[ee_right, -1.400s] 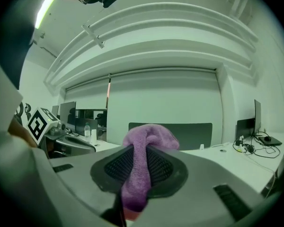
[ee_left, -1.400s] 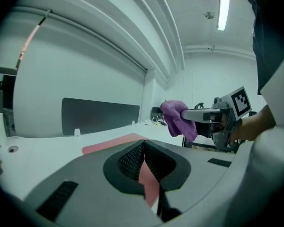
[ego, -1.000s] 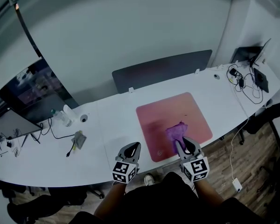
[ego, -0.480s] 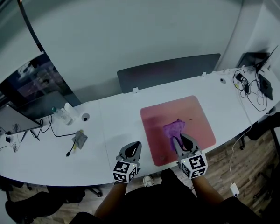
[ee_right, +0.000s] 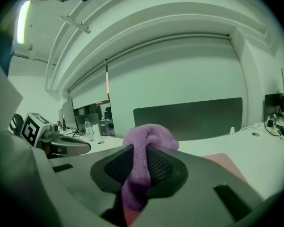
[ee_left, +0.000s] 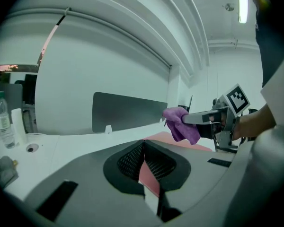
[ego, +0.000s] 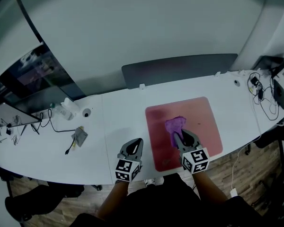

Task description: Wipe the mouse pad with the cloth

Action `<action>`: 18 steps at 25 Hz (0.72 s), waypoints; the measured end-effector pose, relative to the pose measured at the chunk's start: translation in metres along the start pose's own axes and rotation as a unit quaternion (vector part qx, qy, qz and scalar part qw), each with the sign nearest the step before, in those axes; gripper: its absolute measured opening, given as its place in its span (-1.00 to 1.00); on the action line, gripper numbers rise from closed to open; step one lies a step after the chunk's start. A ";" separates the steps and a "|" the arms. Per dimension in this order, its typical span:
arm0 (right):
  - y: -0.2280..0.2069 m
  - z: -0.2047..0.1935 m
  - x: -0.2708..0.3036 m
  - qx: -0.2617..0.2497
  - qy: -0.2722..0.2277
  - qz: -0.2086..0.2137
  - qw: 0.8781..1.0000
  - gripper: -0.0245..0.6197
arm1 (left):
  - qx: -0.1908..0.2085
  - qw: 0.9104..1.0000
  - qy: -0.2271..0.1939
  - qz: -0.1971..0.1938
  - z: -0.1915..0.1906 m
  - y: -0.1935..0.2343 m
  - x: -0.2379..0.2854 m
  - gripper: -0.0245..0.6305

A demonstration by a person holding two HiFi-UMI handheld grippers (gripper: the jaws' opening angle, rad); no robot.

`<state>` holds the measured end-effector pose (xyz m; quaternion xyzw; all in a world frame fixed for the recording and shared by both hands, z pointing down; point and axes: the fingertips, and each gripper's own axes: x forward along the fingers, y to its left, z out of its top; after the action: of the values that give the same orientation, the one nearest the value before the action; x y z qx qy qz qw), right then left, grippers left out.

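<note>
While the wipe is in hand, stock reads left to right from the head view.

1. Bottle (ego: pixel 61 111): at the 9 o'clock end of the desk (ego: pixel 109 126), well apart from the work.
2. Left gripper (ego: pixel 137 142): over bare desk at 9 o'clock of the pad. Tongs pressed together on nothing; idle.
3. Cloth (ego: pixel 174 125): purple and bunched, over the pad just toward 10 o'clock of its middle. Whether it presses on the surface or hangs just above cannot be told.
4. Right gripper (ego: pixel 181 135): at 6 o'clock of the cloth. Tongs clamped on a fold, the rest bulging past the tips.
5. Mouse pad (ego: pixel 203 122): pink, square, flat on the desk.
6. Cables (ego: pixel 262 91): at the 3 o'clock end, clear of the pad.

Handling note, as judgement: keep the tips low so the bulge, not the tongs, meets the pad. Stroke in overlapping lanes toward 3 o'clock, where most of the pad lies bare. The idle gripper could pin the 9 o'clock edge against sliding. Light pressure is advised, as the pinched fold may pull free.
</note>
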<state>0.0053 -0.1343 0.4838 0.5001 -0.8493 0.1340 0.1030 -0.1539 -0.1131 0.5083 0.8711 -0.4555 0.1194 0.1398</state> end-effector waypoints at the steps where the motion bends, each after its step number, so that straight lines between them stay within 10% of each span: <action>1: -0.003 -0.002 0.006 0.000 0.005 0.005 1.000 -0.66 | -0.003 1.000 0.001 0.004 0.000 0.002 0.004 -0.86; 18: -0.021 -0.050 0.123 0.013 0.099 0.064 0.993 -0.66 | -0.040 0.995 0.058 0.066 -0.031 0.043 0.047 -0.86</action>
<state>-0.0327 -0.2285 0.5714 0.4301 -0.8636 0.2001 0.1709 -0.1661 -0.1611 0.5588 0.8245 -0.5072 0.1606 0.1925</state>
